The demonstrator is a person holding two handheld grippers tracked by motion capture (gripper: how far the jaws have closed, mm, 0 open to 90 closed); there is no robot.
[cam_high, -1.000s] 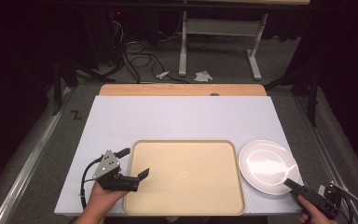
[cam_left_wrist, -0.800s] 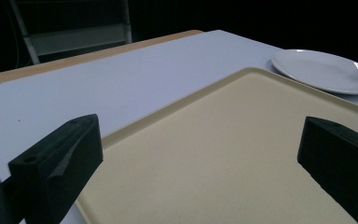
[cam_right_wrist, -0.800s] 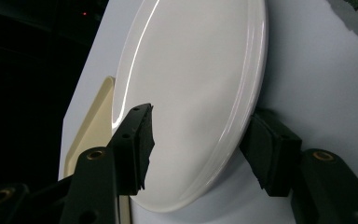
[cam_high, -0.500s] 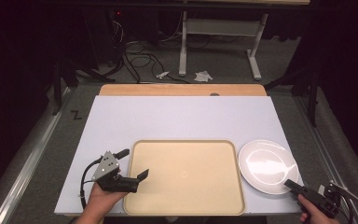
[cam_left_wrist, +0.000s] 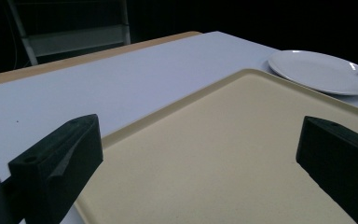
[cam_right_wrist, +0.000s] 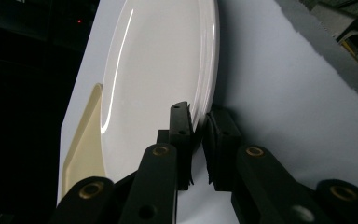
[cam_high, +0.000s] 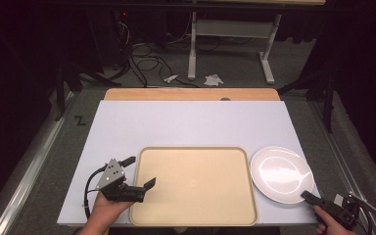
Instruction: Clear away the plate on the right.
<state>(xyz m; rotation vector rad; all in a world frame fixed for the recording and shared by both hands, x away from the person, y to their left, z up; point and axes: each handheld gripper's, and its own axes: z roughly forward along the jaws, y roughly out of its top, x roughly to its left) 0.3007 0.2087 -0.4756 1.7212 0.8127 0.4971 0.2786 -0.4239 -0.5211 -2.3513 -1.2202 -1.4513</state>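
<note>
Two grippers are in play, and I have each doing a different job. The right gripper point(cam_high: 309, 197) sits at the desk's near right corner with its jaws closed narrow on the near rim of the white plate point(cam_high: 281, 174); in the right gripper view point(cam_right_wrist: 198, 126) one pad lies on top of the rim and the other under it. The plate lies flat on the desk point(cam_high: 191, 125) near its right edge, just beside the right side of the beige tray point(cam_high: 196, 183), and I cannot tell whether the two touch.

The left gripper point(cam_high: 139, 174) hangs over the tray's near left corner with its jaws spread wide and nothing between them; in the left gripper view the tray point(cam_left_wrist: 223, 154) runs bare ahead of it.

My worry is the grip itself. It takes only the thin edge of a glossy, sloped rim, so I judge that lifting from there would lever the plate's weight against the pads, and it could tip or slide out and drop onto the desk. Dragging it sideways instead could catch it on the tray's raised lip and push the tray, which the left gripper is not holding down.
</note>
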